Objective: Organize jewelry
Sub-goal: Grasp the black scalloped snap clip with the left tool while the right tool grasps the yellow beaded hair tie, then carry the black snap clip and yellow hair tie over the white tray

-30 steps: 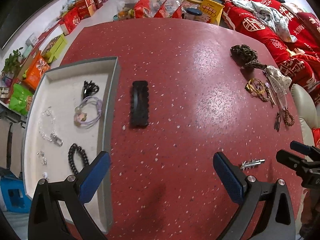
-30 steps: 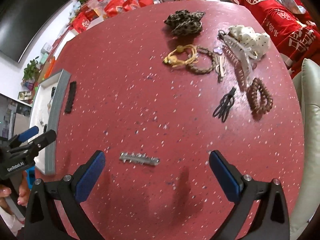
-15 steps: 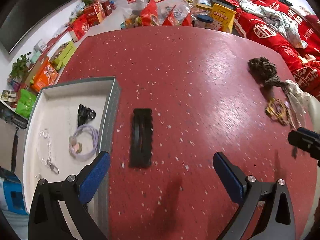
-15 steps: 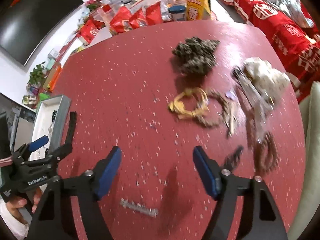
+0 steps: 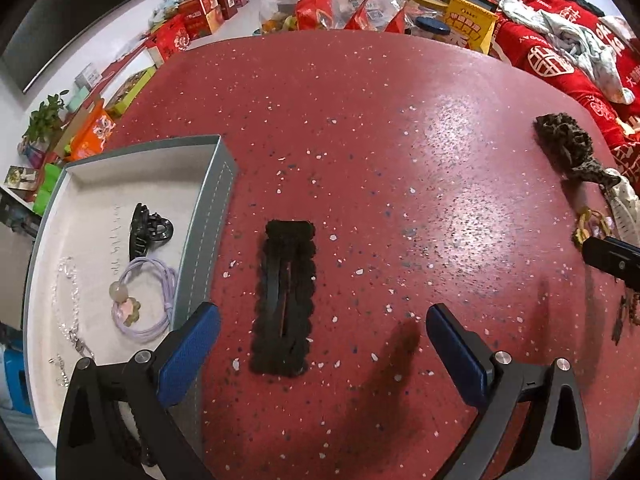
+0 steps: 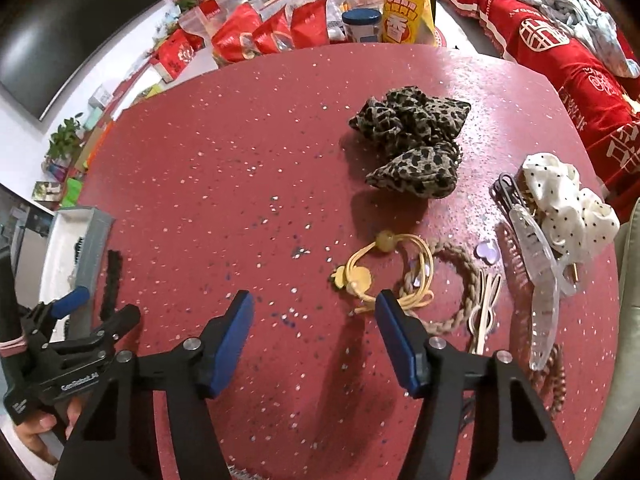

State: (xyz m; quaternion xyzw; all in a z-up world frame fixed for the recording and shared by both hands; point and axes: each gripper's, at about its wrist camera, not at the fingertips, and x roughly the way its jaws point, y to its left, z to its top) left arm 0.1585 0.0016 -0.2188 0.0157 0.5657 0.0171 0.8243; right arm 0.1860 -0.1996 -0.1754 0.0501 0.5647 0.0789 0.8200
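A black scalloped hair clip (image 5: 285, 298) lies on the red table, just ahead of my open, empty left gripper (image 5: 322, 344). The grey tray (image 5: 214, 216) to its left holds a black claw clip (image 5: 148, 230), a purple hair tie (image 5: 146, 300) and a silver chain (image 5: 66, 300). My right gripper (image 6: 314, 338) is open and empty, its right finger close to a yellow hair tie (image 6: 384, 270). Beyond lie a leopard scrunchie (image 6: 412, 144), a braided tie (image 6: 460, 280), a clear claw clip (image 6: 536, 276) and a dotted white scrunchie (image 6: 568, 204).
Snack bags and jars (image 6: 320, 20) crowd the far table edge. A red-covered sofa (image 5: 560, 60) stands to the right. The left gripper shows at the left of the right wrist view (image 6: 72, 328), beside the tray (image 6: 90, 248). A brown coil tie (image 6: 556, 376) lies near the right edge.
Both grippers have moved forward over the table. The left one has closed in on the black clip; the right one has passed the silver clip, reached the yellow tie and narrowed its jaws.
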